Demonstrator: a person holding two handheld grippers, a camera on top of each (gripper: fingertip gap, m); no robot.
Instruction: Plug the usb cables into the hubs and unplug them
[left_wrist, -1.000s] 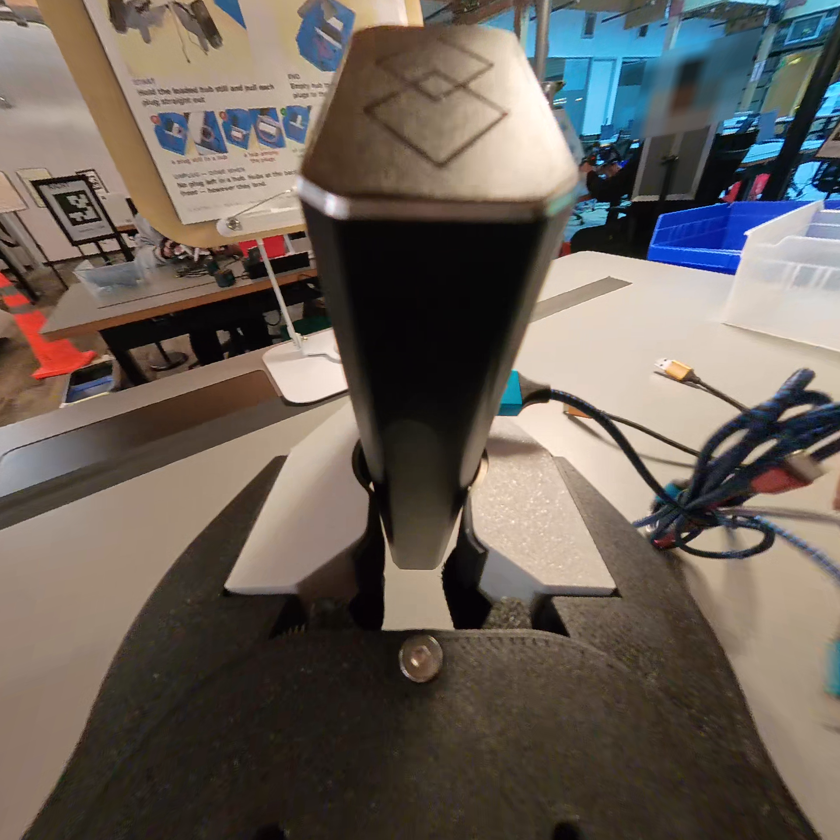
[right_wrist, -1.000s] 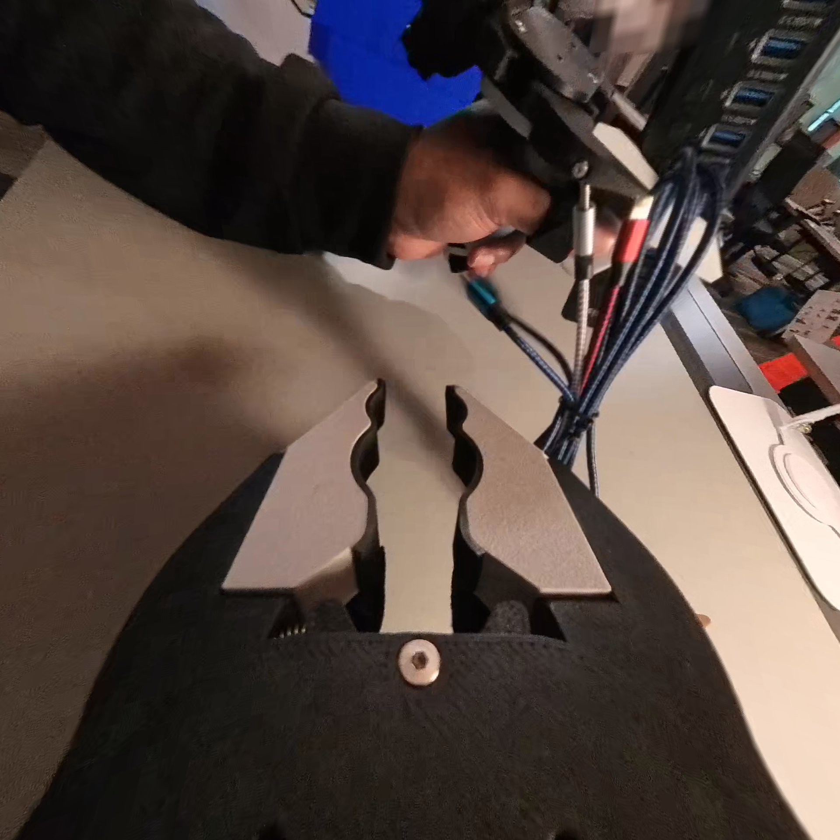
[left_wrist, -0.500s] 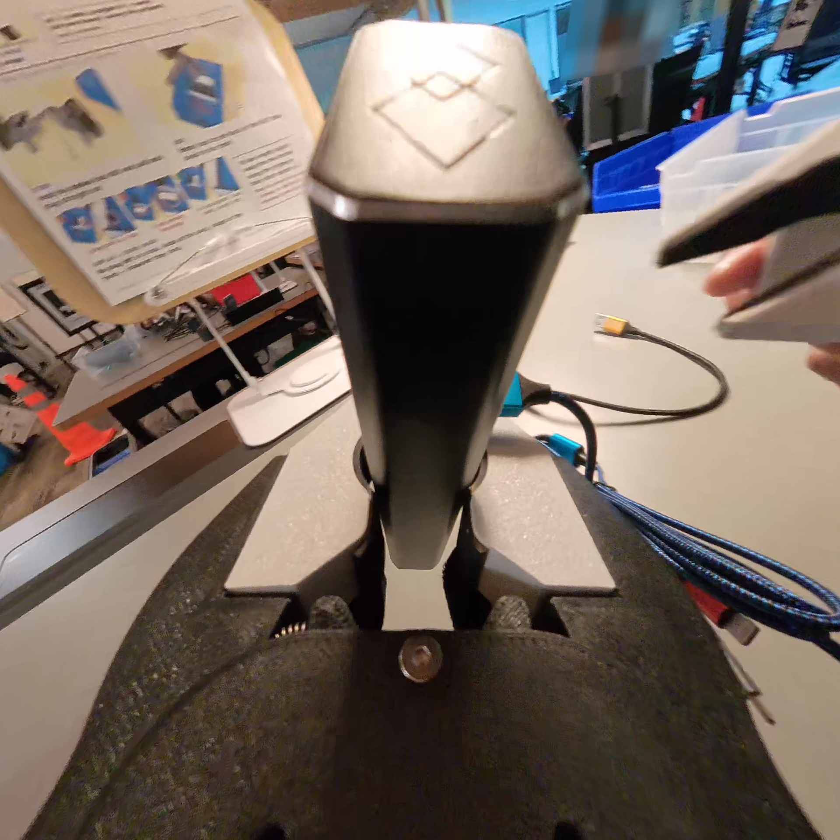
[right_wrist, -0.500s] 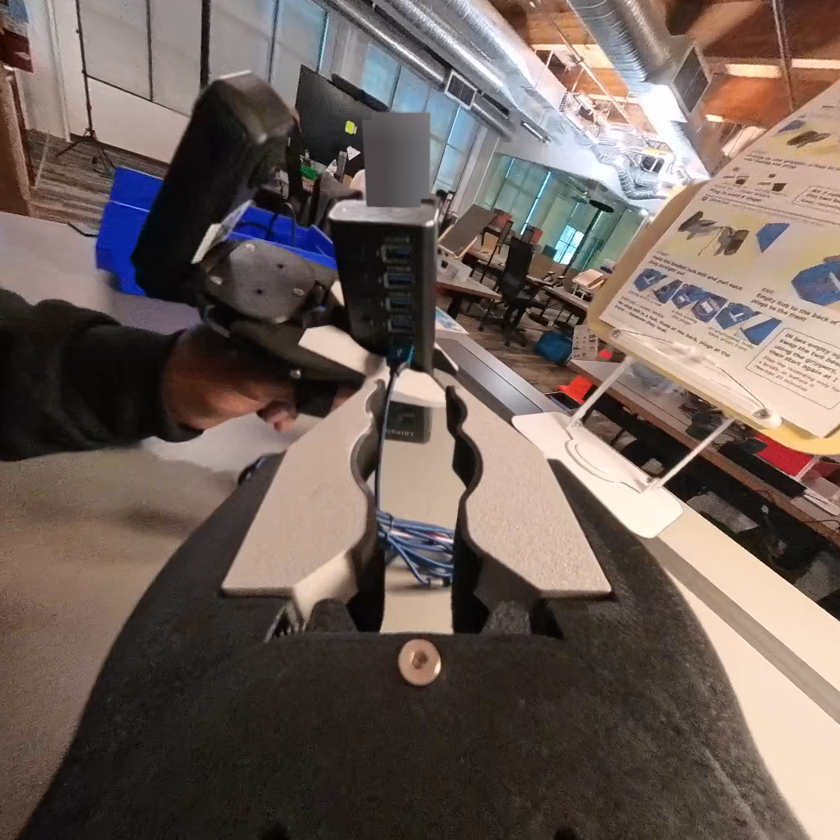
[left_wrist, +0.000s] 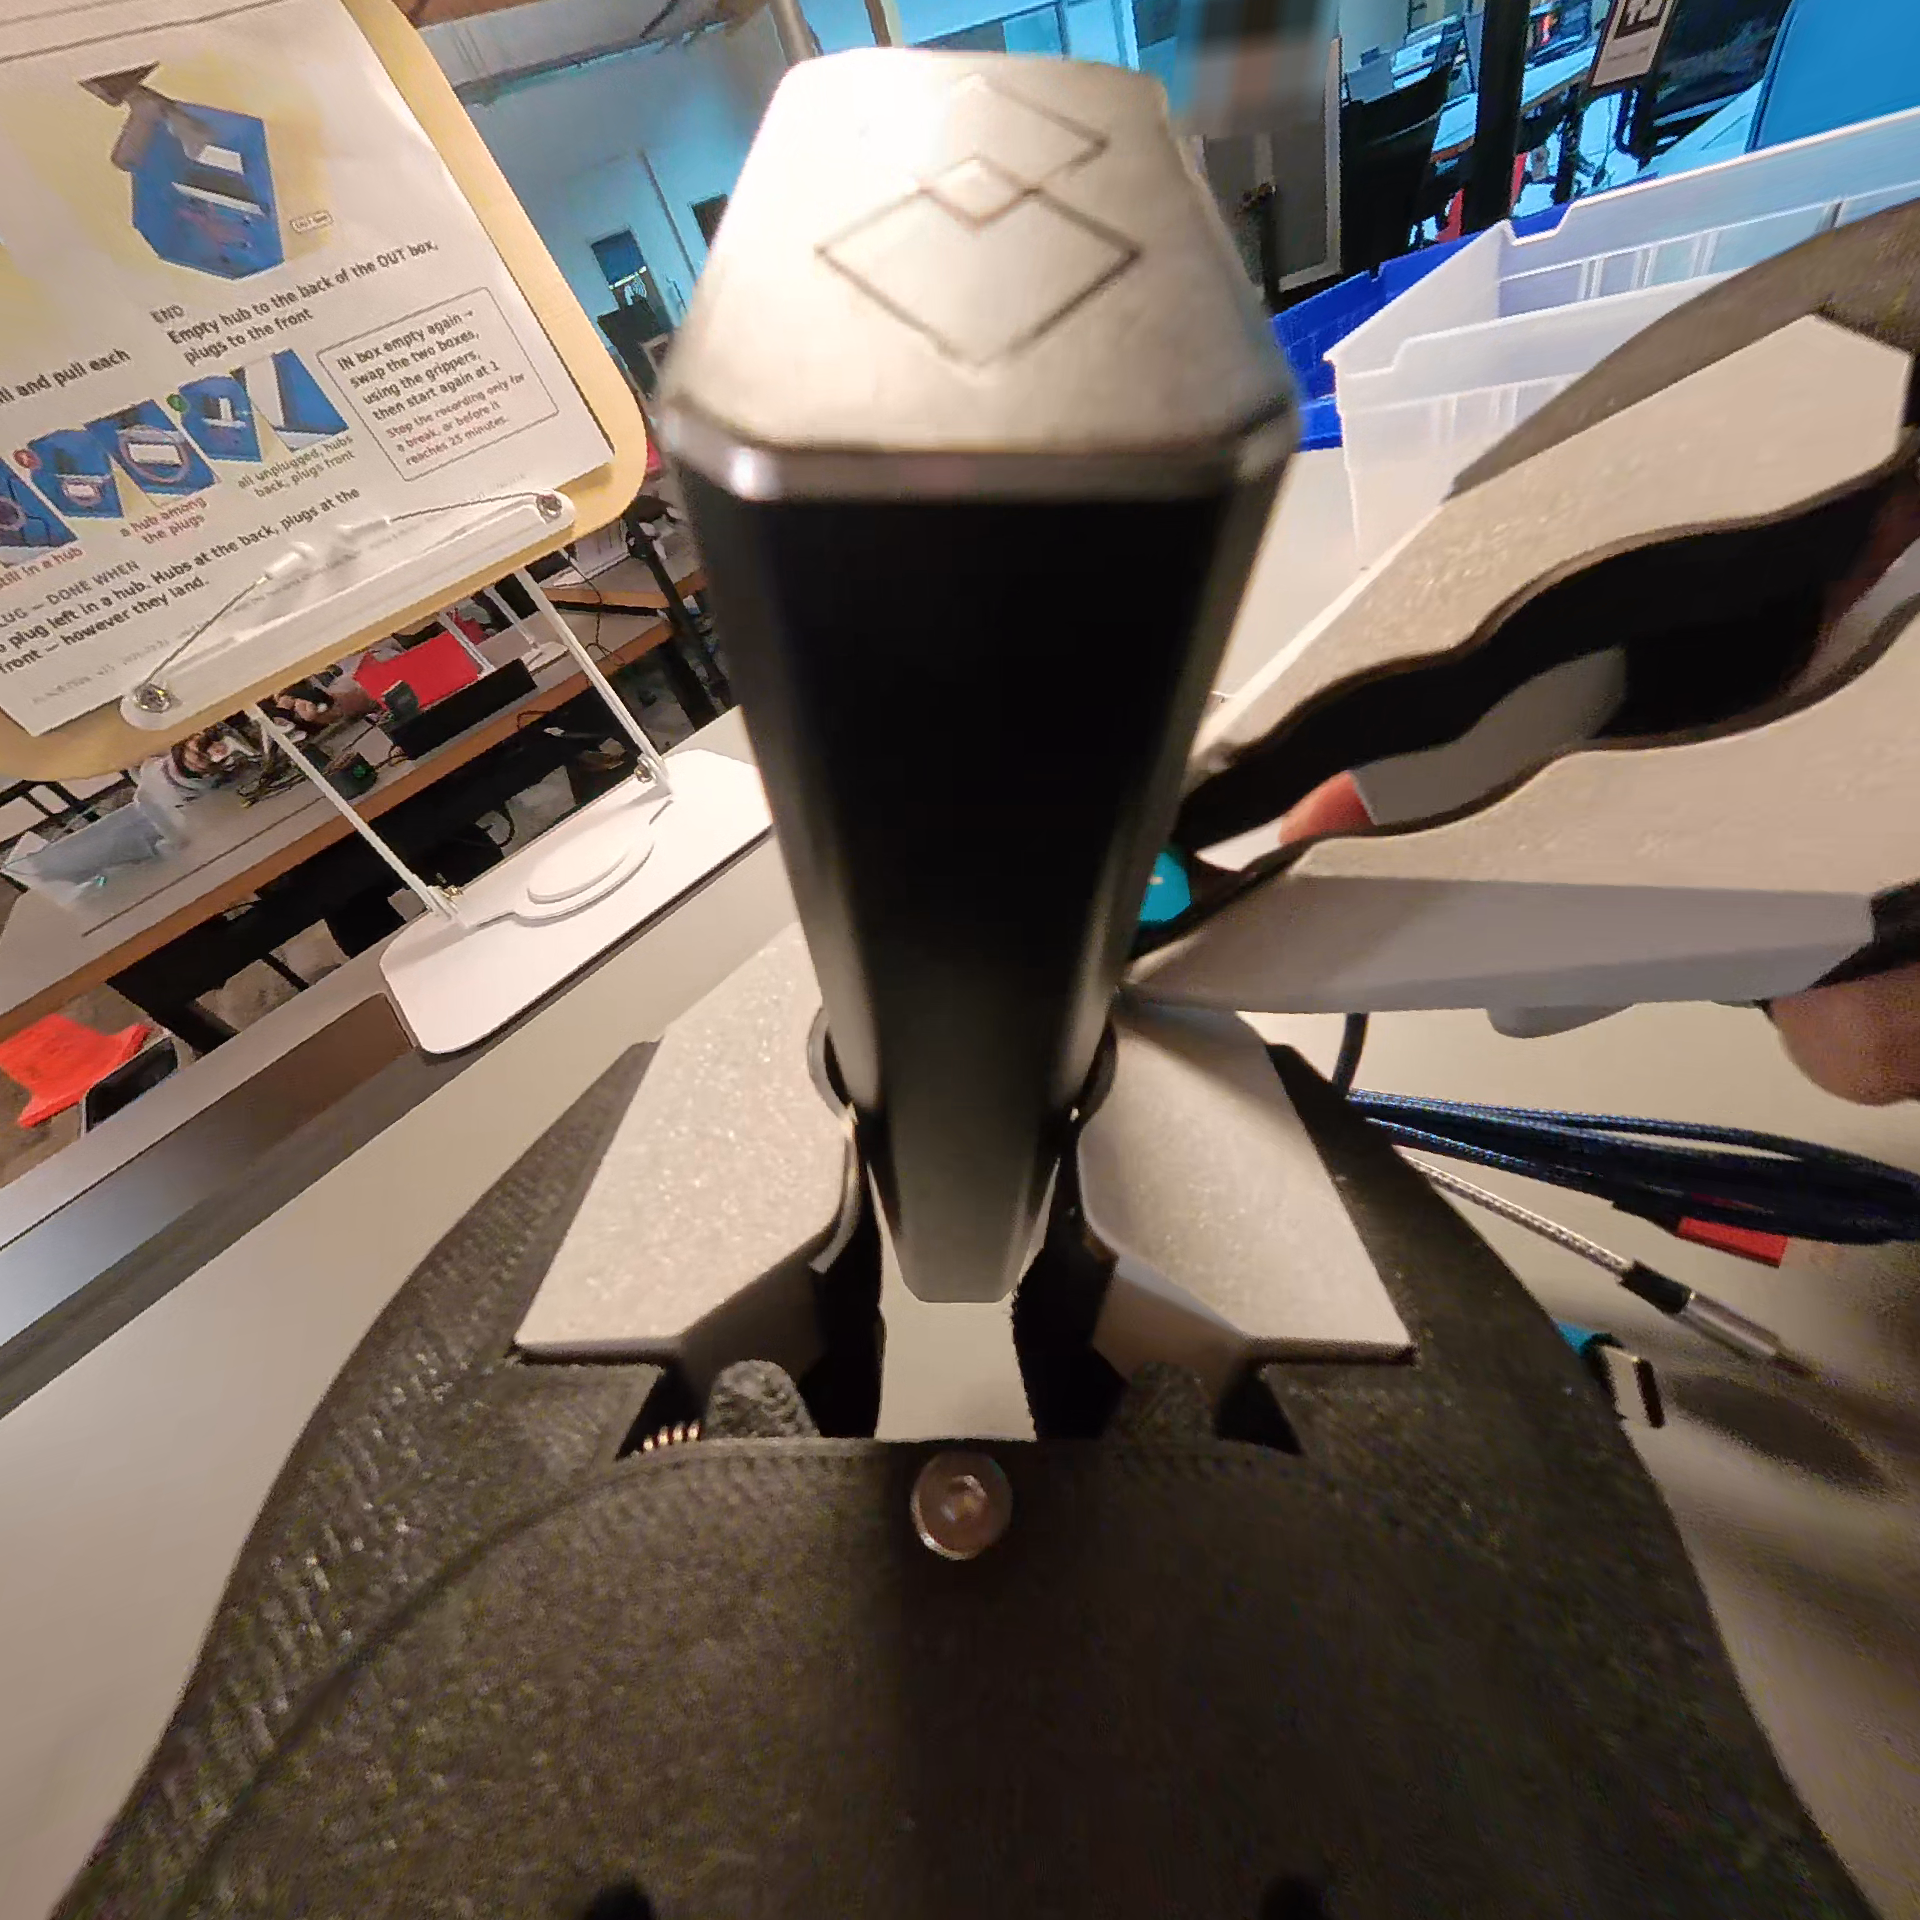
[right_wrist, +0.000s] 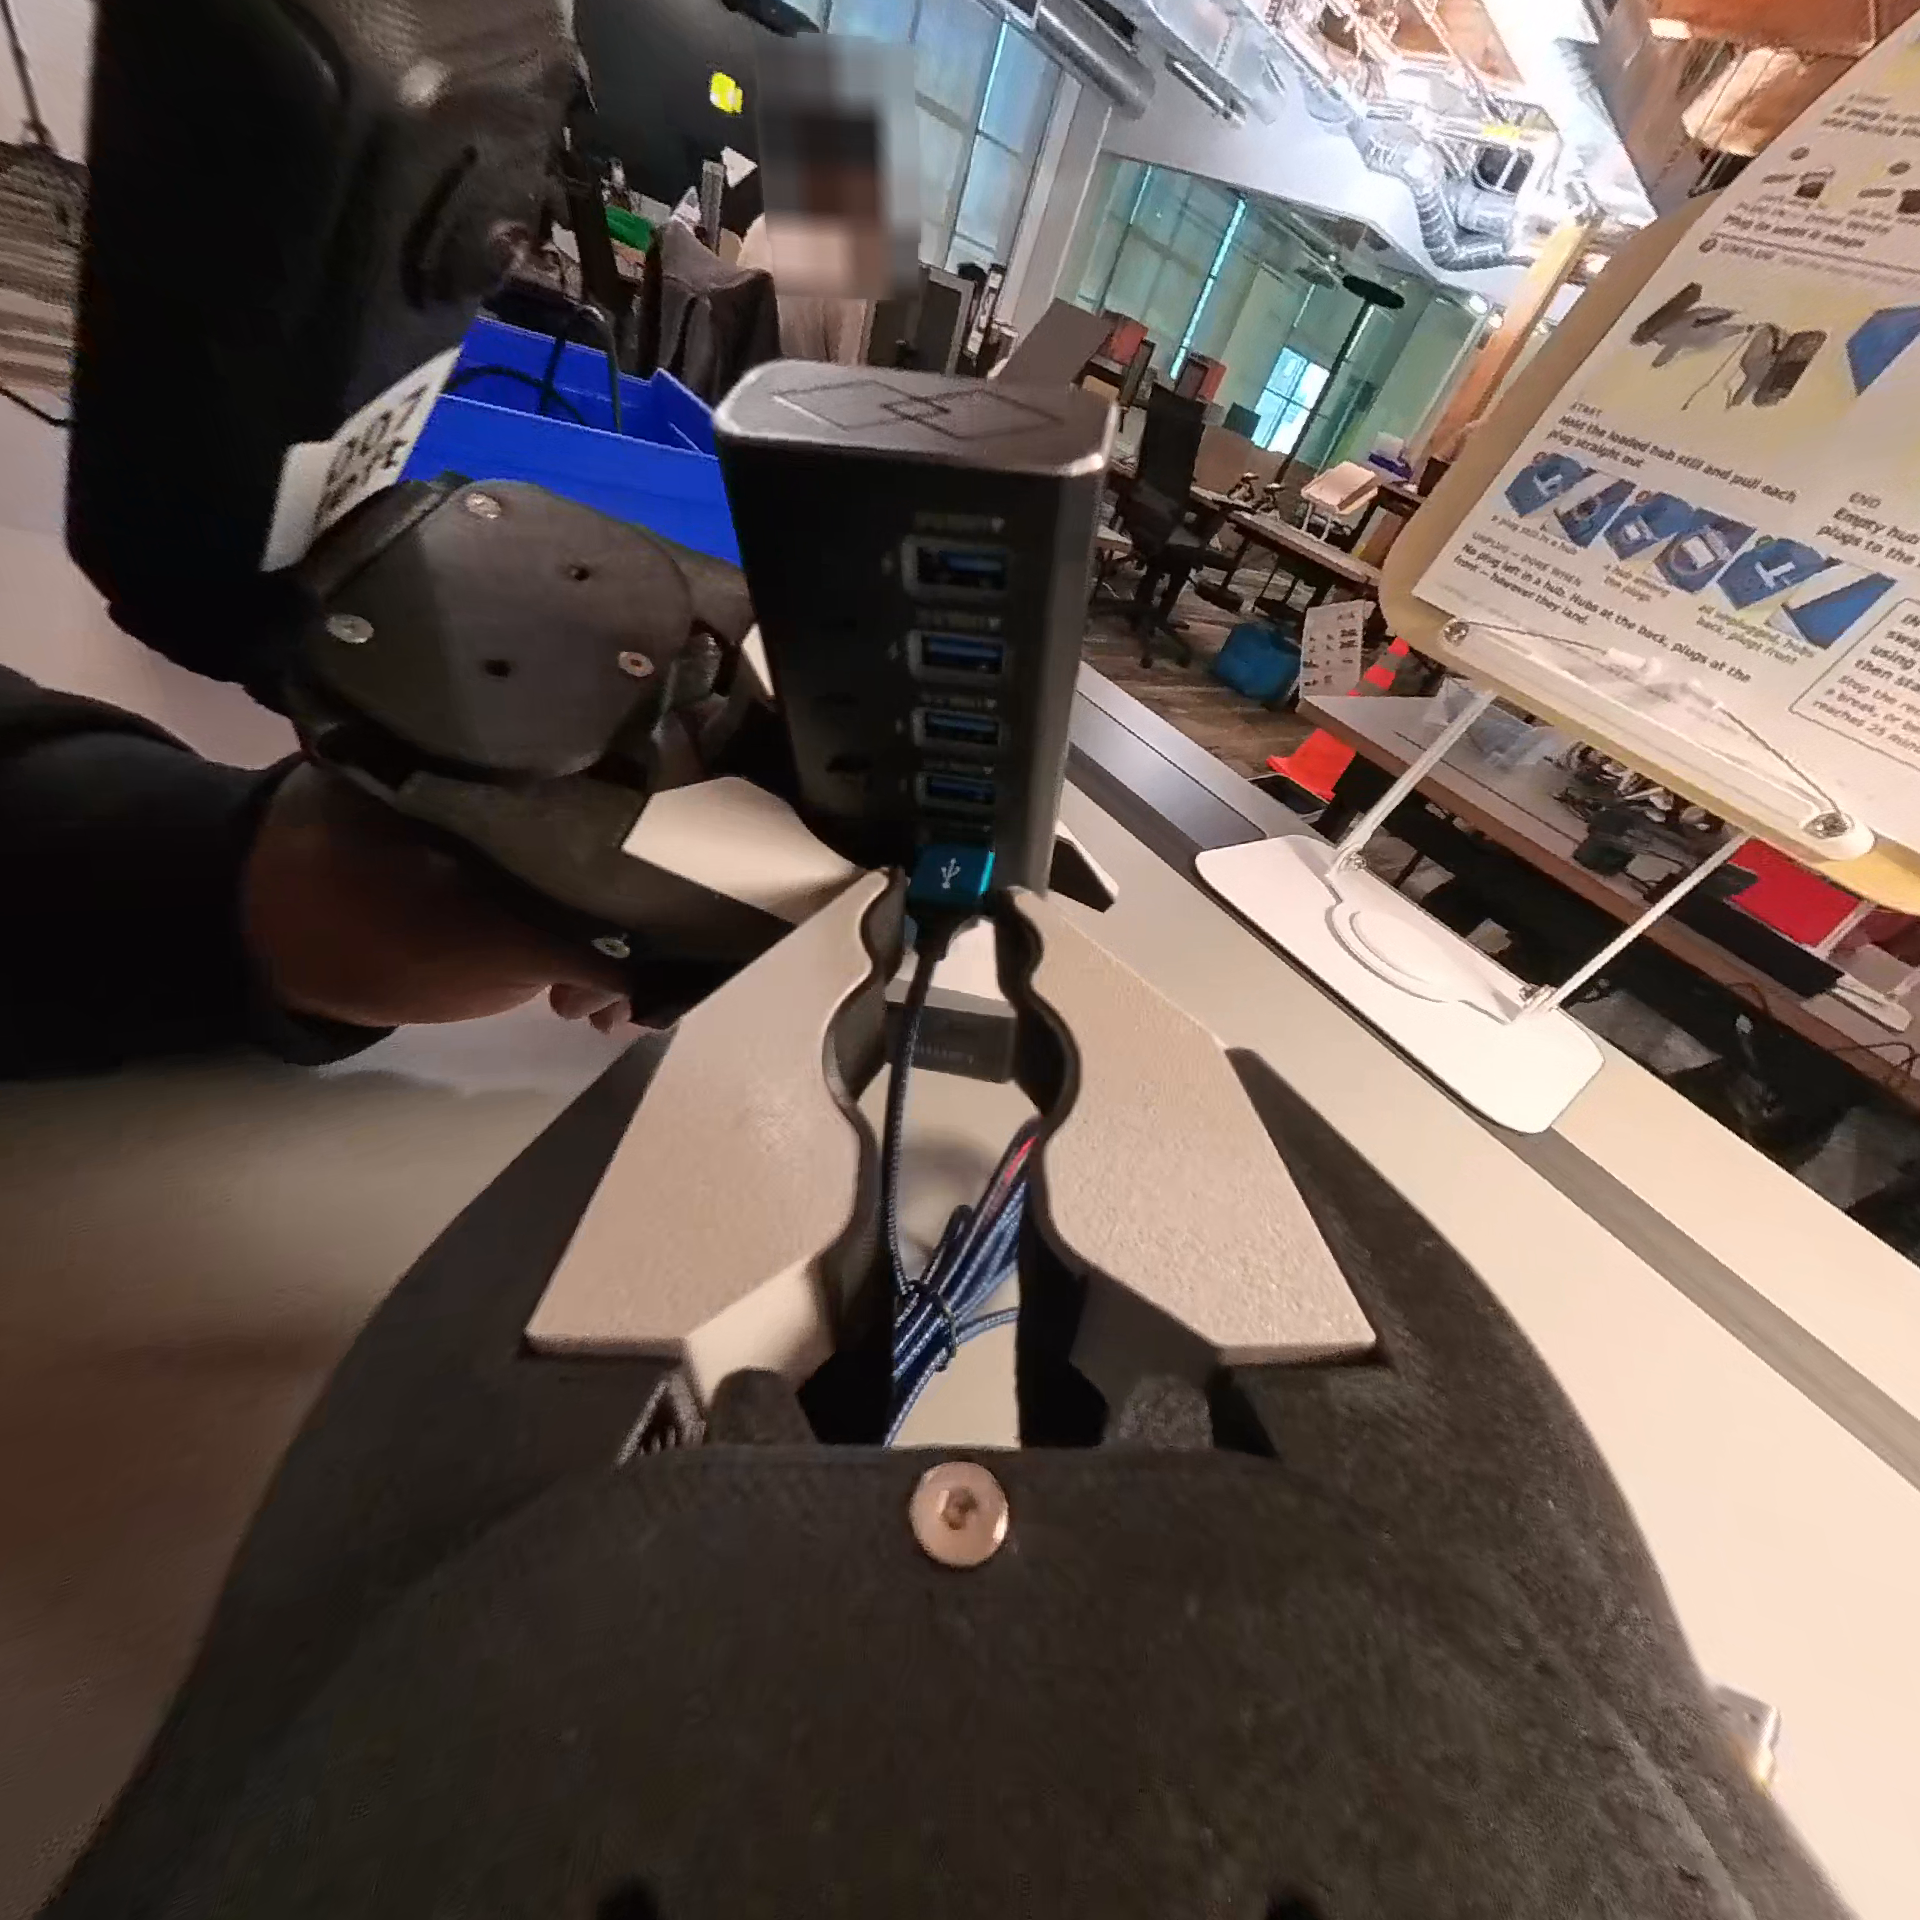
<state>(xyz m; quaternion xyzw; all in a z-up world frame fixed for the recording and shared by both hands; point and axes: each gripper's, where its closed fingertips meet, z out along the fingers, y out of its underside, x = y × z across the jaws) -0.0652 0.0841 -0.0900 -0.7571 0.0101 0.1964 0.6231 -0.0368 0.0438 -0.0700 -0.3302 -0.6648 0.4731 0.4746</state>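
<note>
From my left wrist view, my left gripper (left_wrist: 961, 1081) clamps the upright black hub (left_wrist: 966, 644), a diamond emblem on its end. From my right wrist view, my right gripper (right_wrist: 951, 914) stands parted around the teal plug (right_wrist: 951, 875) in the hub's lowest port; the instruction sheet (right_wrist: 1704, 436) carries print.

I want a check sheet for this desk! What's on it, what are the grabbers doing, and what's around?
Surface: pale grey table, mostly bare.
Job's things: black hub held upright; four upper ports empty, teal plug in the lowest.
Clutter: sign stand; blue bin; clear bin.
Grippers: left gripper shut on hub; right gripper open, jaws either side of the plug.
Cables: blue braided bundle with loose plugs on the table.
Surroundings: workshop desks, chairs, blurred person behind.
</note>
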